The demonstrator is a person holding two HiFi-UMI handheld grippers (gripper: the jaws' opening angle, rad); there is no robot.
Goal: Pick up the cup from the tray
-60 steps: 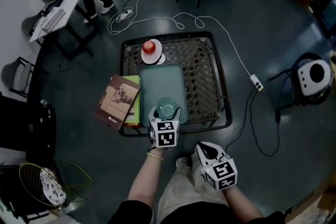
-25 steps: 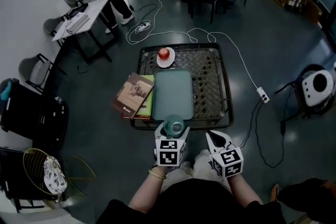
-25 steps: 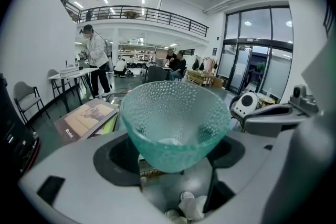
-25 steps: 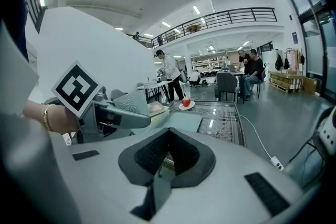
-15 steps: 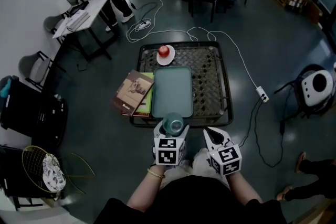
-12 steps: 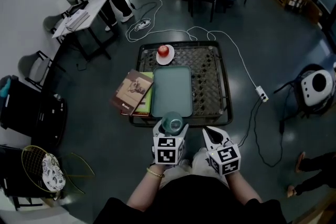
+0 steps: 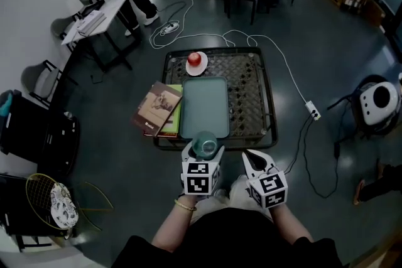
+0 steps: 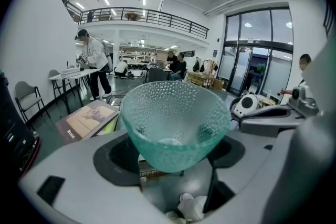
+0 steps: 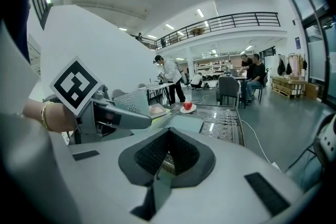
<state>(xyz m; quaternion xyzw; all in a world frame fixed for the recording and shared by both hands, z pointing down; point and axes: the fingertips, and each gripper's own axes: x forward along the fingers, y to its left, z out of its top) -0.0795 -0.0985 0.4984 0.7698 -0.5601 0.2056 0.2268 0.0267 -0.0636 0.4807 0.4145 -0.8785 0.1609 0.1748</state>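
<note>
My left gripper (image 7: 204,150) is shut on a teal dimpled glass cup (image 7: 205,144), held upright in the air just past the near edge of the table. In the left gripper view the cup (image 8: 176,120) fills the middle between the two jaws of the left gripper (image 8: 176,157). The teal tray (image 7: 205,107) lies on the black mesh table (image 7: 251,91) with nothing on it. My right gripper (image 7: 252,159) hangs to the cup's right, jaws shut and holding nothing; in its own view the right gripper (image 9: 168,152) shows pads pressed together.
A red apple on a white plate (image 7: 195,60) sits at the table's far end. Books (image 7: 158,108) overhang the table's left side. A white cable and power strip (image 7: 312,111) lie on the floor to the right. People stand at desks beyond.
The cup has left the tray's near end and come back toward me, off the table edge, still in the left gripper. The right gripper has stayed beside it.
</note>
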